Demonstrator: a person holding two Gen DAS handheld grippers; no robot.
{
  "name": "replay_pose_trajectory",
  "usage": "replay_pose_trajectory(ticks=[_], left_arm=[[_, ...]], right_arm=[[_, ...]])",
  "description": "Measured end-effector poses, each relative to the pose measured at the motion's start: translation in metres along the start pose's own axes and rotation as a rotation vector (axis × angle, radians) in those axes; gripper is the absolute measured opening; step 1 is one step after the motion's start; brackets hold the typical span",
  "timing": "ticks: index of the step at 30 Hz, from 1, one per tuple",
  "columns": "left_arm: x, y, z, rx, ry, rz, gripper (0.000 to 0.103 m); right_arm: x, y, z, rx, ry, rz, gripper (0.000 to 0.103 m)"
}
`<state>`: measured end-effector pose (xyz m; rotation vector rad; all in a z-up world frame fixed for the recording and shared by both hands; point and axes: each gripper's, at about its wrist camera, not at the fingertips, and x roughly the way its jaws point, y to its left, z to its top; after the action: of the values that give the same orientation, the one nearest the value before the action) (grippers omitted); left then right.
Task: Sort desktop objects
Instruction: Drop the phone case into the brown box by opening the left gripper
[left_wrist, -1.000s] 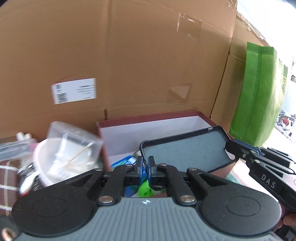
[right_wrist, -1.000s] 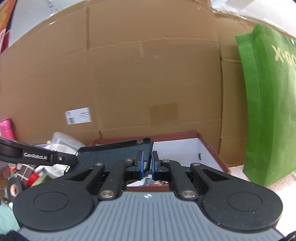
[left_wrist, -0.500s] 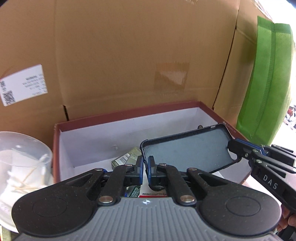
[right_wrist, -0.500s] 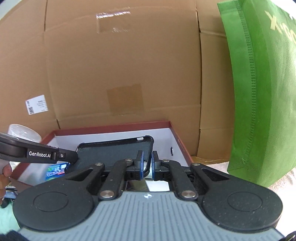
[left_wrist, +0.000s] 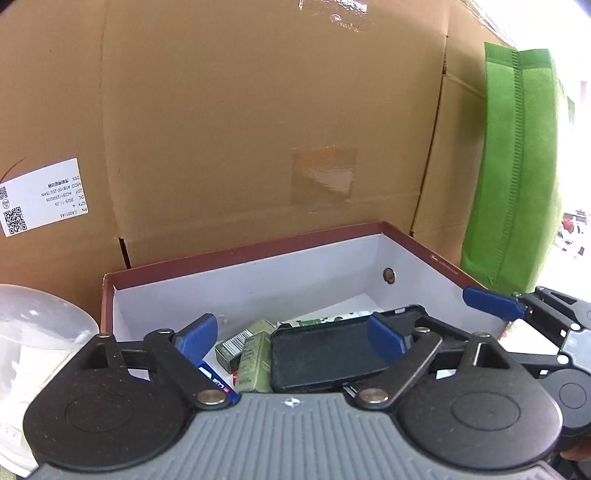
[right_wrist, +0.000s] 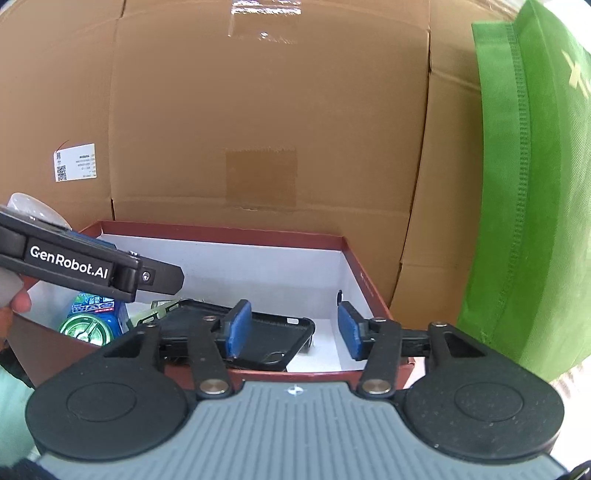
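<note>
The black phone case (left_wrist: 328, 354) lies open side up in the red-rimmed box (left_wrist: 417, 242), on top of the green packets (left_wrist: 255, 360) and beside a blue-labelled can (right_wrist: 92, 319), so it looks sorted. Left gripper (left_wrist: 291, 338) and right gripper (right_wrist: 293, 328) both stand wide with nothing between the blue pads, consistent with release; both hover at the box's near edge, probably free for the next item
</note>
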<state>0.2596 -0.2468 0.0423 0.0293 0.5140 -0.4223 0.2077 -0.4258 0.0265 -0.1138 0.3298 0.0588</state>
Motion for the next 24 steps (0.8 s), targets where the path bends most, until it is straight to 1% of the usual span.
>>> replay_pose_trajectory(ticks=[3, 4, 5, 10, 12, 16, 24], left_arm=[[-0.002, 0.001, 0.000, -0.014, 0.013, -0.007, 0.093], [-0.003, 0.002, -0.001, -0.016, 0.017, -0.007, 0.093], [-0.002, 0.001, -0.001, -0.014, 0.021, -0.004, 0.093], [-0.009, -0.001, -0.002, -0.001, 0.021, 0.008, 0.093], [-0.022, -0.002, -0.004, 0.003, 0.011, 0.016, 0.093], [-0.030, -0.004, -0.008, 0.025, -0.013, 0.044, 0.093], [-0.057, -0.005, -0.017, 0.038, -0.031, 0.055, 0.093]], right_arm=[[-0.005, 0.002, -0.001, 0.000, -0.014, -0.010, 0.072], [-0.006, 0.003, 0.000, 0.002, -0.018, -0.015, 0.082], [-0.007, 0.005, 0.000, 0.003, -0.023, -0.022, 0.087], [-0.015, 0.009, 0.000, -0.004, -0.025, -0.028, 0.088], [-0.018, 0.010, 0.001, -0.007, -0.023, -0.030, 0.088], [-0.028, 0.013, 0.001, 0.001, -0.027, -0.038, 0.091], [-0.049, 0.025, 0.004, 0.000, -0.030, -0.045, 0.092]])
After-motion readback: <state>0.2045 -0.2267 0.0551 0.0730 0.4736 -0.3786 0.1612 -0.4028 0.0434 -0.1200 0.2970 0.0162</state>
